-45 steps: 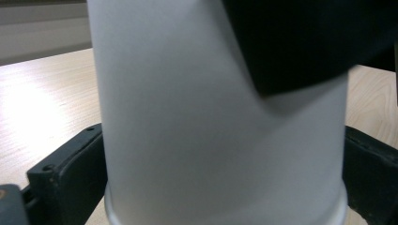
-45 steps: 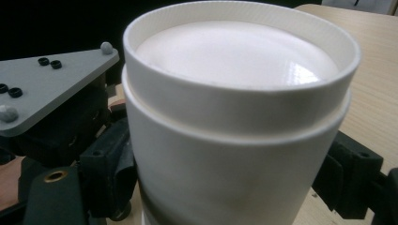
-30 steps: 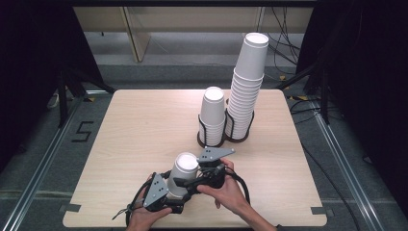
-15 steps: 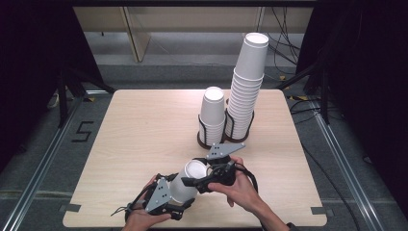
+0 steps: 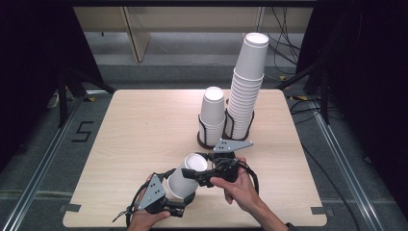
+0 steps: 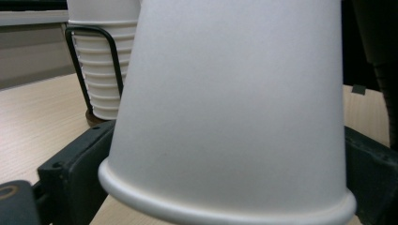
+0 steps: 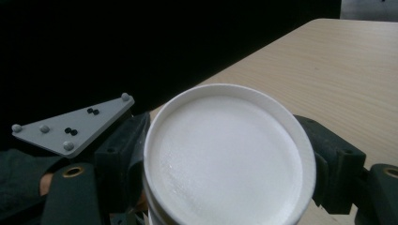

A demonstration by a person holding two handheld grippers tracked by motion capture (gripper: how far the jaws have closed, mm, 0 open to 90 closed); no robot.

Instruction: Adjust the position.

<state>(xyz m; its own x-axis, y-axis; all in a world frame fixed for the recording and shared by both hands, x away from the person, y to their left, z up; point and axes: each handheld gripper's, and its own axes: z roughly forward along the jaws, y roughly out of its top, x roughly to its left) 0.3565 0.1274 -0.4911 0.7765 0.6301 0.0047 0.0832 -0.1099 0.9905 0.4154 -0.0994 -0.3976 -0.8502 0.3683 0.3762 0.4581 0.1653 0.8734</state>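
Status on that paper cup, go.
Left gripper jaws just opening, paper cup between them. Right gripper shut on its base end. Cup stacks behind, nothing in the way.

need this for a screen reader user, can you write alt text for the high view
A person's two hand-held grippers hold one white paper cup tilted above the near edge of a wooden table: the left gripper flanks its wide end, jaws just opened, and the right gripper meets its base. Behind, a short cup stack and a tall cup stack stand in a black wire holder.
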